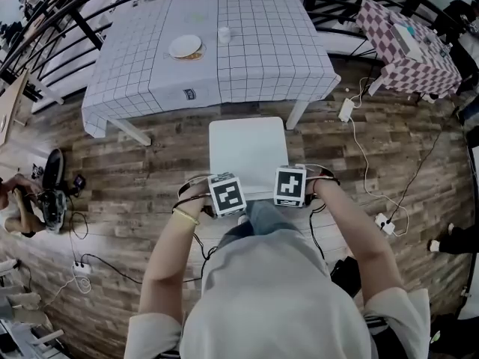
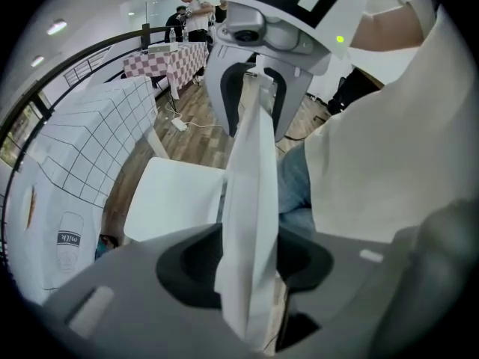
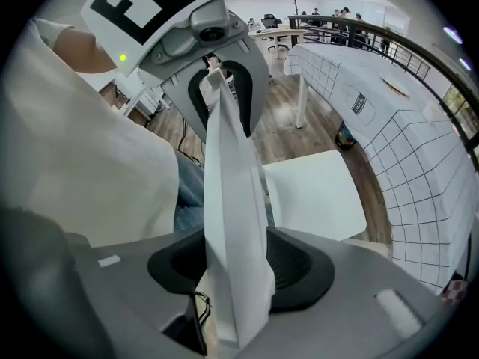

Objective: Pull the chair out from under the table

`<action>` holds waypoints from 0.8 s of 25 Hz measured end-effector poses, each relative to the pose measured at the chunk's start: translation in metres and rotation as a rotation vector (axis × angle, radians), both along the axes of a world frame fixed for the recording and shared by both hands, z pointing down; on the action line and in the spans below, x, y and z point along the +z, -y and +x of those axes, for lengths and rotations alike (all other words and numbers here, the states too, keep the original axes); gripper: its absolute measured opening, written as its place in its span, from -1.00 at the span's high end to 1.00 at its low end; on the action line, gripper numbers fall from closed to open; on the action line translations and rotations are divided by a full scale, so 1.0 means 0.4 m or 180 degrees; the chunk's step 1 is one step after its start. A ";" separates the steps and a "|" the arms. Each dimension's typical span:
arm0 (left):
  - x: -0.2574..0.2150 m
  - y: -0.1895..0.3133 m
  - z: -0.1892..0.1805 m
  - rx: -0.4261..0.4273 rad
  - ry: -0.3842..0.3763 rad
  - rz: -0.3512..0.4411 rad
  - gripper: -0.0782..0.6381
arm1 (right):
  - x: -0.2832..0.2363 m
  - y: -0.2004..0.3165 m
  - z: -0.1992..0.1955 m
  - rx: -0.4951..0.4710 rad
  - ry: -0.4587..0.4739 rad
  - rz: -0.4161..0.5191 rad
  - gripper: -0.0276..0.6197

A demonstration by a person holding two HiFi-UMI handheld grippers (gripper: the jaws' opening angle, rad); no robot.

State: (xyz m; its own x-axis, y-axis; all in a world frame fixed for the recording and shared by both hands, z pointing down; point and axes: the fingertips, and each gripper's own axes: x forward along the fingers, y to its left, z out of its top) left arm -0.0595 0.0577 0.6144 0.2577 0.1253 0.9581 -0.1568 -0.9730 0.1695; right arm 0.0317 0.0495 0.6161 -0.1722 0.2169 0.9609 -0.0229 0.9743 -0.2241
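The white chair [image 1: 247, 152] stands on the wood floor with its seat clear of the table [image 1: 262, 51] and its backrest [image 1: 256, 198] toward me. Both grippers point steeply down over the backrest's top edge. My left gripper [image 1: 224, 200] straddles the left part of the backrest [image 2: 251, 200]; its jaws stand apart with dark gaps beside the white panel, so it is open. My right gripper [image 1: 290, 191] straddles the right part of the backrest [image 3: 232, 223] in the same way, open. The seat [image 2: 176, 197] [image 3: 314, 193] shows beyond the jaws in each gripper view.
The table carries a grid-pattern cloth, a plate [image 1: 185, 46] and a cup [image 1: 224, 34]. A checked-cloth table [image 1: 408, 43] stands at the back right. Power strips [image 1: 346, 109] and cables lie on the floor right of the chair. A person [image 1: 22, 200] crouches at far left.
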 end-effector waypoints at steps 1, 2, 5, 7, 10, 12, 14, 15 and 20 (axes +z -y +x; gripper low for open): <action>-0.007 0.000 -0.003 -0.0001 0.0009 -0.0043 0.27 | -0.011 0.001 0.000 -0.0013 0.0002 -0.0030 0.21; -0.014 0.001 -0.006 -0.0006 0.0015 -0.0081 0.27 | -0.023 0.003 -0.001 -0.0024 0.0007 -0.0051 0.21; -0.039 0.008 -0.004 -0.0004 -0.0020 -0.0157 0.24 | -0.050 0.011 -0.004 -0.0078 -0.0001 -0.0065 0.21; -0.056 0.009 -0.007 -0.0033 -0.0008 -0.0225 0.25 | -0.065 0.012 -0.005 -0.0110 -0.0015 -0.0098 0.21; -0.077 0.018 -0.009 -0.0028 -0.0011 -0.0255 0.25 | -0.090 0.015 -0.016 -0.0124 0.0038 -0.0152 0.21; -0.084 0.019 -0.011 0.0005 0.0002 -0.0261 0.23 | -0.110 0.026 -0.030 -0.0114 0.0106 -0.0127 0.22; -0.091 0.016 -0.009 0.0028 0.0003 -0.0275 0.26 | -0.127 0.042 -0.041 -0.0091 0.0164 -0.0063 0.24; -0.097 0.017 -0.008 0.0037 -0.0005 -0.0276 0.28 | -0.135 0.052 -0.045 -0.0074 0.0191 -0.0023 0.27; -0.127 0.054 -0.001 -0.0008 -0.0082 -0.0095 0.55 | -0.147 0.084 -0.064 -0.0020 0.0289 0.0141 0.38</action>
